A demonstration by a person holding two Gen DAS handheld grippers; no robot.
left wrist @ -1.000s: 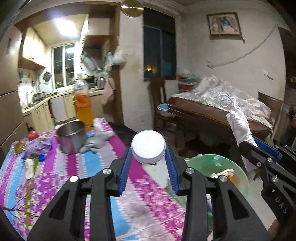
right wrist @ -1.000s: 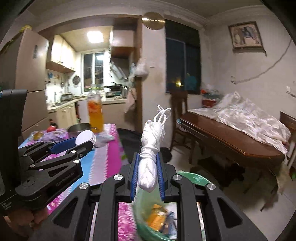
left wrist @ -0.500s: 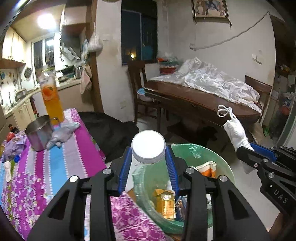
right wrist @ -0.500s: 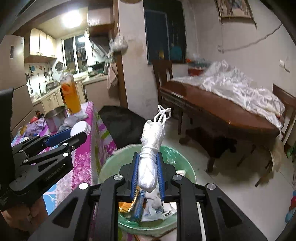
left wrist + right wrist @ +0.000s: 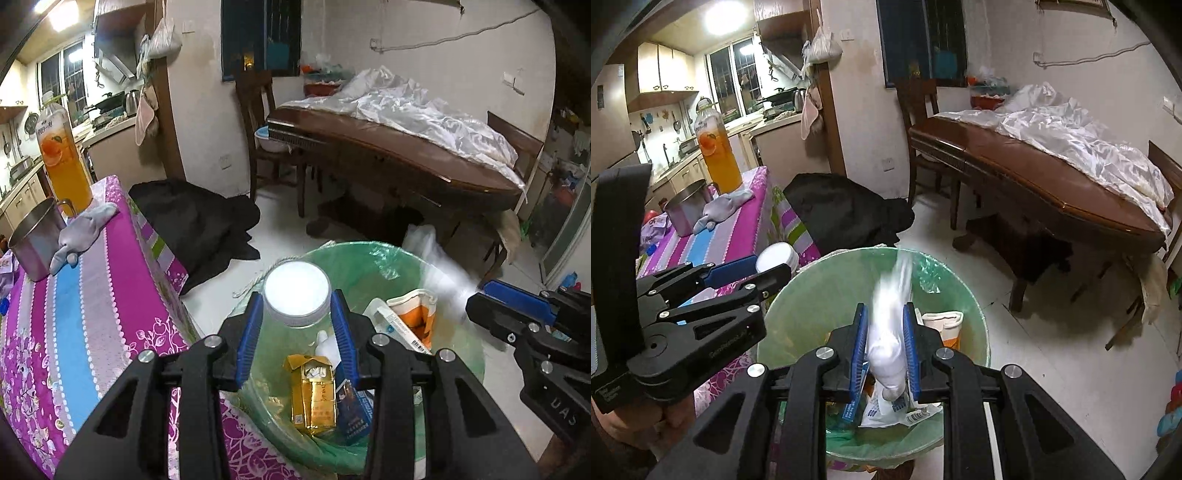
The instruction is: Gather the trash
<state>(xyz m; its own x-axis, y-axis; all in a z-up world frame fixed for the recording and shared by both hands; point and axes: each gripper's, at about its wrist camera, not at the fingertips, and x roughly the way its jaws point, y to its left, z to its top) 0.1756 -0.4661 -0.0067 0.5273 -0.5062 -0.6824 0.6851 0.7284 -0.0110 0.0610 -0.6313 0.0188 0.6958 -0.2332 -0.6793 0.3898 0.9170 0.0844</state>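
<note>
Drop step: over the bin (image 5: 373, 254), left gripper (image 5: 297, 325) jaws, just widening, flank the white-capped jar (image 5: 297, 291); right gripper (image 5: 885, 345), easing too, frees the blurred white bundle (image 5: 888, 332); next, both withdraw clear

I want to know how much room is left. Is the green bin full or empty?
Partly full. The bin holds a yellow pack, a blue pack and an orange-white bag low inside; its green walls show above them.

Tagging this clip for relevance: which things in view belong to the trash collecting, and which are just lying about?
Job: white-lidded jar, knotted white bag, green-lined bin, left gripper, right gripper.
Lying about: juice bottle, metal pot, grey cloth.
</note>
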